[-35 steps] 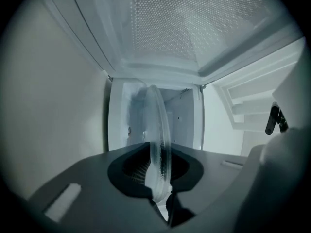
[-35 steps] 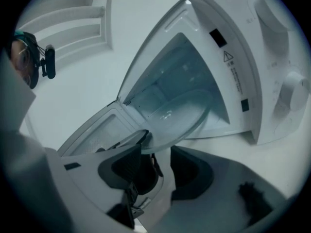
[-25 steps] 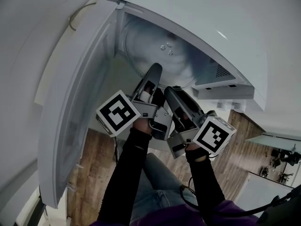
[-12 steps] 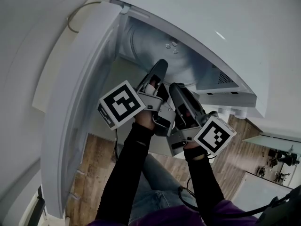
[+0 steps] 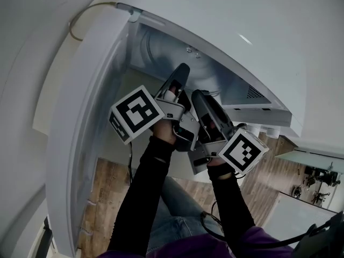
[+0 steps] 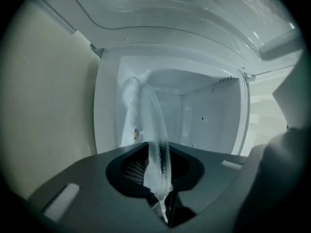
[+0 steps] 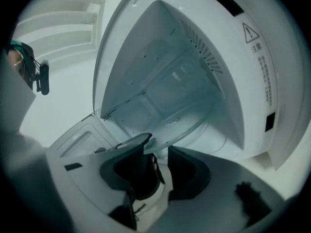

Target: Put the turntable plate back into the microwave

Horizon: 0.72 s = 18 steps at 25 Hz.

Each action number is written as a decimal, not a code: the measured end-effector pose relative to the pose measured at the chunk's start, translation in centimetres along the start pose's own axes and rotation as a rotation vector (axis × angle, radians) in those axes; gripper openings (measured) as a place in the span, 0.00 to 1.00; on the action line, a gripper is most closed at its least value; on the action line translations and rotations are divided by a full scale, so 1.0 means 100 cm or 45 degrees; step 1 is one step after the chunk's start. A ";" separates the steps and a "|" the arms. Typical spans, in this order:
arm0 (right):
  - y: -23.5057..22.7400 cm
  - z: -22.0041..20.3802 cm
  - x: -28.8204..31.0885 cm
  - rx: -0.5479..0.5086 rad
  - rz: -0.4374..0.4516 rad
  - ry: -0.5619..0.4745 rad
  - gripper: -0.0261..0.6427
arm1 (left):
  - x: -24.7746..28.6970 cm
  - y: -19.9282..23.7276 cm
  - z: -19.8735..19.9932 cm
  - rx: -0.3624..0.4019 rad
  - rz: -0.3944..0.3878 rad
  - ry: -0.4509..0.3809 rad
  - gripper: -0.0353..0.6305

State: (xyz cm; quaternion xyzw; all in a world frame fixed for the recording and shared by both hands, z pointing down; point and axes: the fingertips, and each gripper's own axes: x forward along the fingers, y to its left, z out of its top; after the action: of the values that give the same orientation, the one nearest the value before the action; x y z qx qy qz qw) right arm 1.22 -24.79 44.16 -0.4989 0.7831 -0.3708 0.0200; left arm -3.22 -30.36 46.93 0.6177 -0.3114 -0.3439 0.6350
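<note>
The clear glass turntable plate (image 5: 161,47) lies partly inside the open white microwave (image 5: 242,20). In the left gripper view I see the plate (image 6: 154,120) edge-on, its rim deep between the jaws. My left gripper (image 5: 181,71) (image 6: 158,148) is shut on that rim, though its jaws have just been opening slightly. My right gripper (image 5: 198,97) (image 7: 159,147) sits close beside it at the cavity mouth. Its jaws have just been closing but still stand apart. The plate's rim (image 7: 192,124) curves just past their tips, and the pads are not pressing on it.
The microwave door (image 5: 80,144) hangs wide open on the left, close to my left arm. The white cavity walls (image 6: 204,115) surround the plate. A cable (image 5: 80,20) runs behind the microwave. Wooden floor (image 5: 105,187) and the person's legs show below.
Both grippers have moved deeper toward the cavity, carrying the plate farther in. Less of the plate sticks out of the opening than before.
</note>
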 end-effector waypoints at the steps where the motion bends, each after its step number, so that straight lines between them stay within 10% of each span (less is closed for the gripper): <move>1: -0.001 0.001 0.000 0.001 -0.005 -0.001 0.28 | 0.001 0.000 0.000 -0.006 0.000 0.000 0.15; 18: -0.008 0.012 -0.002 -0.018 -0.025 -0.066 0.28 | 0.008 -0.007 -0.010 0.096 -0.051 0.053 0.20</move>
State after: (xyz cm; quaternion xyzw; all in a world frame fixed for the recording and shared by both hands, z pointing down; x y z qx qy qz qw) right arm 2.41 -25.52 43.74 -0.5160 0.7800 -0.3525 0.0330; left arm -2.03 -30.42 46.21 0.6543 -0.2982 -0.3317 0.6106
